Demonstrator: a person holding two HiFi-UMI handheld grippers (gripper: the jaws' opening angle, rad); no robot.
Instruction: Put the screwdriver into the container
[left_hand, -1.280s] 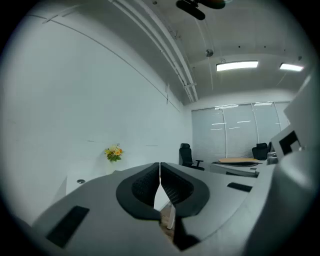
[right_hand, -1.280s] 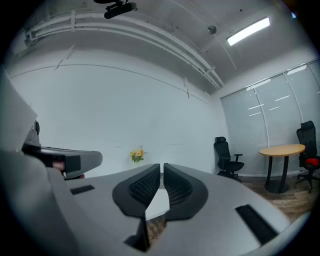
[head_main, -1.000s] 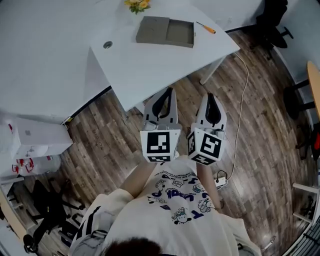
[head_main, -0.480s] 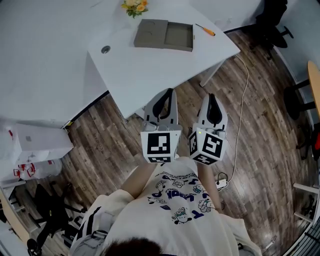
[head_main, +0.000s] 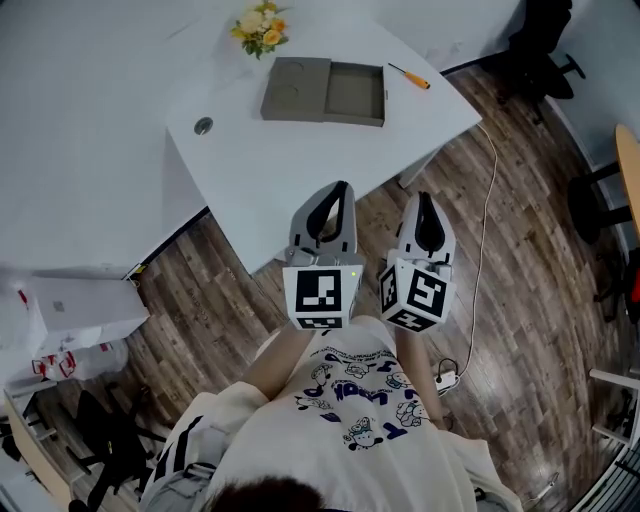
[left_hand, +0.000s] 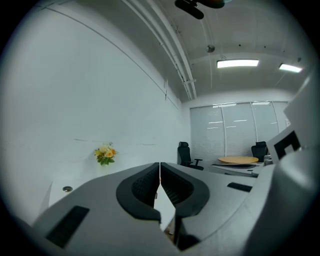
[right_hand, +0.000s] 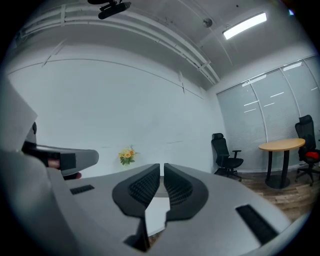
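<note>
An orange-handled screwdriver lies on the white table at its far right, just right of a flat grey container with an open tray half. My left gripper and right gripper hang side by side over the wood floor at the table's near edge, both shut and empty, well short of the screwdriver. In the left gripper view the left gripper has its jaws closed together. In the right gripper view the right gripper shows only a thin slit between its tips.
A small bunch of yellow flowers stands at the table's far left, and a round cable port sits near the left edge. A white cable runs down the floor to a power strip. Office chairs stand at the far right.
The table and its objects have slid toward the left and lower in the head view as the head and both grippers moved forward. Both grippers stay shut.
</note>
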